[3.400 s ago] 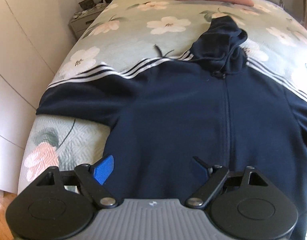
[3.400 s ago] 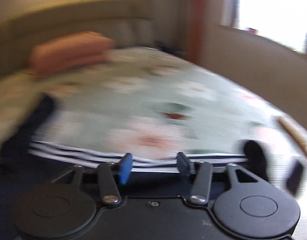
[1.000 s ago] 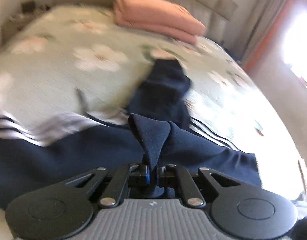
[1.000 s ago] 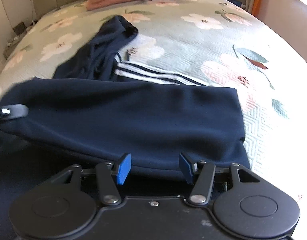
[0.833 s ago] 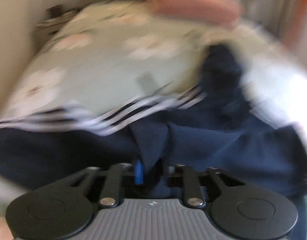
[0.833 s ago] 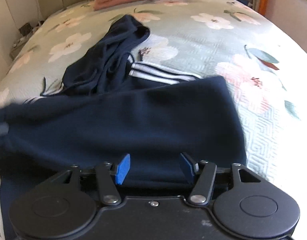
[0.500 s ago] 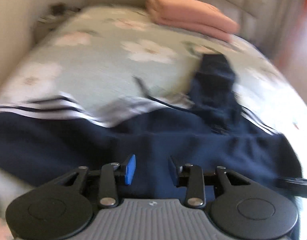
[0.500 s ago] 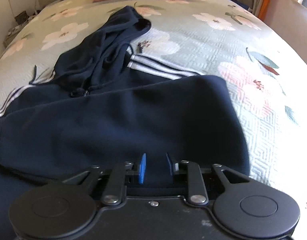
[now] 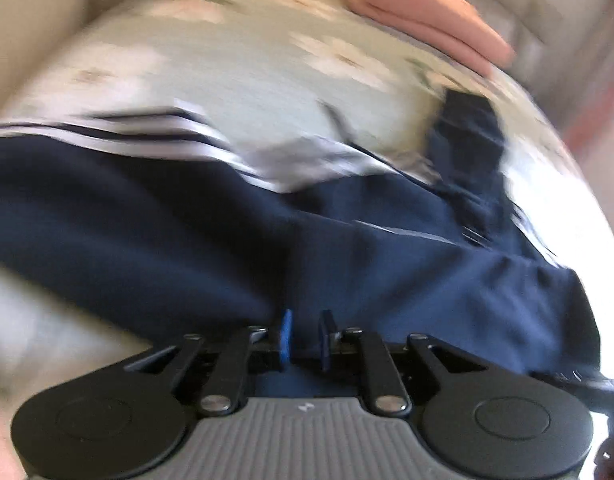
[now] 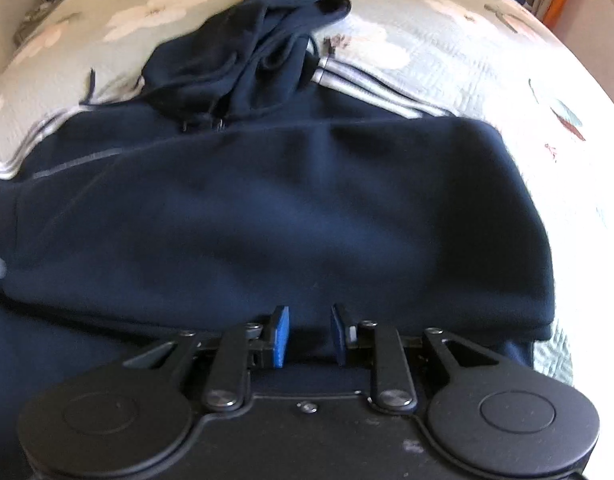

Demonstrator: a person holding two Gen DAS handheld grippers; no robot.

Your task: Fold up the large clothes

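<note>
Refolded hoodie [image 10: 267,216] beyond right gripper [image 10: 307,334]

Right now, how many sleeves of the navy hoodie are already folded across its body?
1. The folded sleeve lies flat across the hoodie's chest, just ahead of the right gripper. The other sleeve is spread out sideways over the bedspread.

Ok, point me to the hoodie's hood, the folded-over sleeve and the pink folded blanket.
hood [image 10: 263,36], right wrist view, on the crumpled navy fabric near its middle.
folded-over sleeve [image 10: 307,216], right wrist view, on the broad navy panel laid across the body.
pink folded blanket [image 9: 419,16], left wrist view, on its top layer.
</note>
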